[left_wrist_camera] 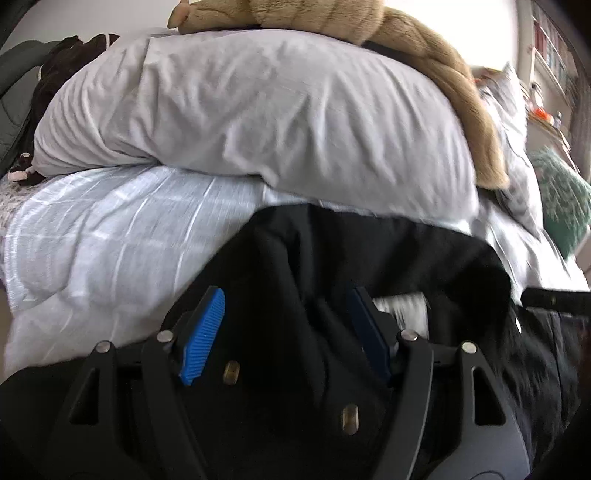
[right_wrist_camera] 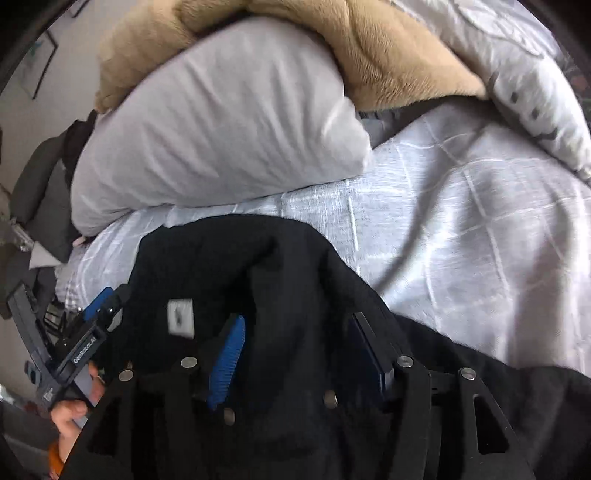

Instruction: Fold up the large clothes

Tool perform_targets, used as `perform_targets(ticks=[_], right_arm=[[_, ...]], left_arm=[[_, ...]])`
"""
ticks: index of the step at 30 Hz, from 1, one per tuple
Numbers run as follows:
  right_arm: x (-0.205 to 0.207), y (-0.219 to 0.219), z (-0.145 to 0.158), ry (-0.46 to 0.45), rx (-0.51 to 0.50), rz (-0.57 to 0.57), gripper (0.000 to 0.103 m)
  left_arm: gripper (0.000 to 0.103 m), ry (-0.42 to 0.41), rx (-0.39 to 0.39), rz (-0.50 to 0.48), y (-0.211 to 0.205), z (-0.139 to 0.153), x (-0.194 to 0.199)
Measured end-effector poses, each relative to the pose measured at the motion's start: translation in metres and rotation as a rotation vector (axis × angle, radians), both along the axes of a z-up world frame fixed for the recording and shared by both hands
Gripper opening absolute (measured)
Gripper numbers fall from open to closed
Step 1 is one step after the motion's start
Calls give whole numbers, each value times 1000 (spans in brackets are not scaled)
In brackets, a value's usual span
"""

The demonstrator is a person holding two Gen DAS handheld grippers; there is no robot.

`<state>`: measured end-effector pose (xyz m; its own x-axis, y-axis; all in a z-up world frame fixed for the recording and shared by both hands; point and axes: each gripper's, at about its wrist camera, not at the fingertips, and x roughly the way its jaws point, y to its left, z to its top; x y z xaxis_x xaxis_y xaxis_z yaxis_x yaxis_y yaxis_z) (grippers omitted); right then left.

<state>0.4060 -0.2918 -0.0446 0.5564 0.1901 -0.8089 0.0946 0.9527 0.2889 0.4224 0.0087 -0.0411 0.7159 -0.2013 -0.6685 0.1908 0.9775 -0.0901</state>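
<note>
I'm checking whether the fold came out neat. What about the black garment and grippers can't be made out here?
- Black garment: its near part is hidden behind the left gripper; its type is unclear.
- Right wrist view: the garment's lower edge lies behind the right gripper.
- White label: too blurred to read.

Black garment (left_wrist_camera: 332, 251): its lower part runs off the bottom edge in both wrist views, and the gripper frames hide its near folds. White label (right_wrist_camera: 181, 317) on it: motion-blurred, print unreadable. Tan plush toy (left_wrist_camera: 369, 22): cut off by the top edge. Bedspread (right_wrist_camera: 461, 229): far-right grid lines smeared. Shelf contents (left_wrist_camera: 550, 48): too small to identify.
</note>
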Motion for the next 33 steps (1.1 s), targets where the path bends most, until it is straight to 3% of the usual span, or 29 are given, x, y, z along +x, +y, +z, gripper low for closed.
perform_targets(ticks=[8,11,16,22,26,30,33], right_arm=[[-63,2,-8,26,-66,39,60],[-85,0,-3,30,-78,30,60],[-133,-13,21,26,-101,-31,73],[-203,-35,55,0,-138,-139,82],[-248,-58,69,2,-145,-220,83],[-293,-85,80,9,-181,-333,83],[-328,-107,79,19,-207,-478,84]], left_arm=[[71,94,95,-50,20,-3,-72],[83,123,115,-55,25,0,-96],[83,192,132,-62,28,14,-143],[83,295,79,-38,42,31,-202],[84,305,59,-3,57,39,-236],[85,296,-10,65,79,38,-265],[86,284,-24,95,87,33,-278]])
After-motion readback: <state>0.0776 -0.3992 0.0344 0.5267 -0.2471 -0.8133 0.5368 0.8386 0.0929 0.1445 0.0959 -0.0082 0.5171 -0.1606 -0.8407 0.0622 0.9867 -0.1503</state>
